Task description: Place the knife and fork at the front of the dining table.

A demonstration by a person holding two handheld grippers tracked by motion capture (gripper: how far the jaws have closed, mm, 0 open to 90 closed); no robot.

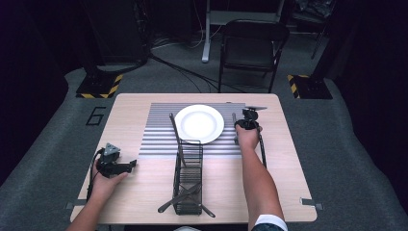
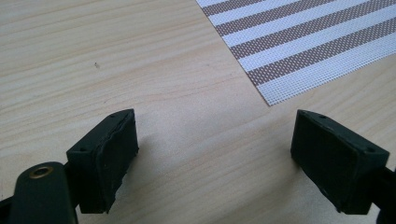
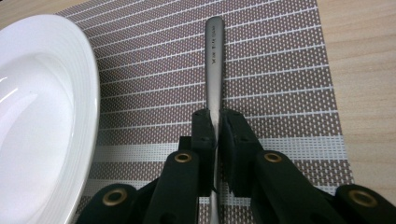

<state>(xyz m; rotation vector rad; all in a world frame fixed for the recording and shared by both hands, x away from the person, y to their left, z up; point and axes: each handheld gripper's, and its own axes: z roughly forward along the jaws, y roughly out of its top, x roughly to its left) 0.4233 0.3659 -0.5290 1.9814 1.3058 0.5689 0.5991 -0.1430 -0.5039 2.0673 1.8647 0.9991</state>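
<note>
Through the left gripper view I see my left hand-held gripper (image 2: pixel 212 154) with its two black jaws standing wide apart and nothing between them. Both hang just above the pale wood-grain counter (image 2: pixel 116 65), each throwing a soft shadow onto it. Beyond the right jaw lies one corner of a woven placemat (image 2: pixel 308 42) with brown and white stripes, flat on the counter, its tip close to that jaw but apart from it. A tiny dark speck sits on the wood, well off from the placemat.
</note>
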